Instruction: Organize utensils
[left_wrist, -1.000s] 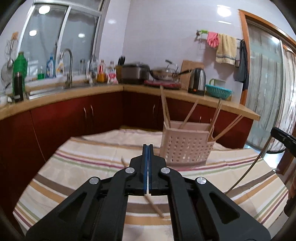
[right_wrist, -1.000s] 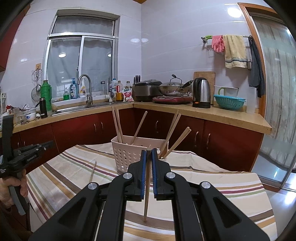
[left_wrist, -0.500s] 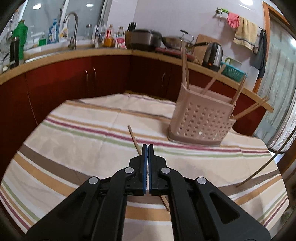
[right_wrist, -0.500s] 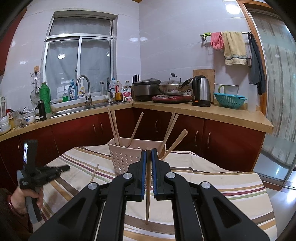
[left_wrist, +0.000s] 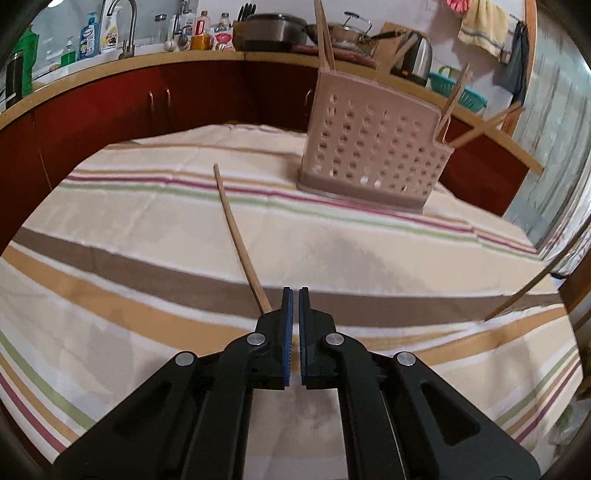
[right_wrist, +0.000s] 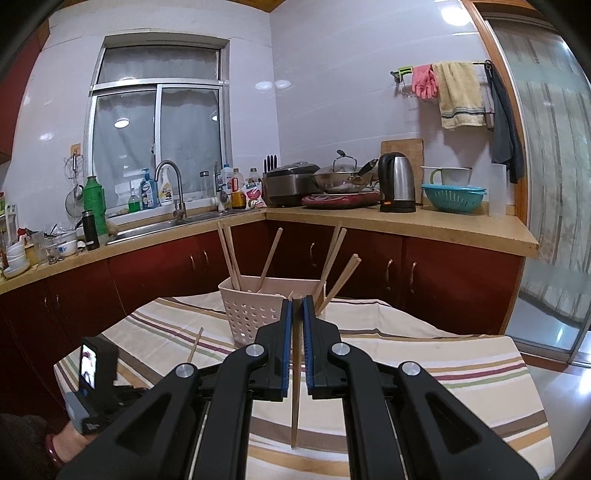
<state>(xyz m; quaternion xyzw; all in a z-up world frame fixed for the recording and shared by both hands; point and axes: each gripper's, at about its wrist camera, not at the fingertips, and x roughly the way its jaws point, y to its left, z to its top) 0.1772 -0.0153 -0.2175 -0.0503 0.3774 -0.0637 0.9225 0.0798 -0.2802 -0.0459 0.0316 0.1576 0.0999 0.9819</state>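
Striped cloth (left_wrist: 147, 221) covers the table; from the left wrist, the left gripper (left_wrist: 294, 295) is clenched on nothing just beside a loose chopstick (left_wrist: 236, 232), the perforated holder (left_wrist: 373, 162) beyond. From the right wrist, the right gripper (right_wrist: 297, 306) pinches a hanging chopstick (right_wrist: 295, 406) before that holder (right_wrist: 255, 314).

A: You've got a loose chopstick (left_wrist: 240, 240) on the table, pale wood, matt?

B: Yes. Your tablecloth (left_wrist: 147, 221) is woven striped cloth, soft, slightly creased.

A: The utensil basket (left_wrist: 373, 162)?

B: Beige perforated plastic, dull sheen. Your right gripper (right_wrist: 297, 306) is black matt plastic with blue ribbed pads, metal pins, clamped on a wooden chopstick (right_wrist: 295, 398).

A: Background?

B: Glossy wall tiles (right_wrist: 332, 92), shiny steel kettle (right_wrist: 397, 181), lacquered red cabinets (right_wrist: 443, 273).
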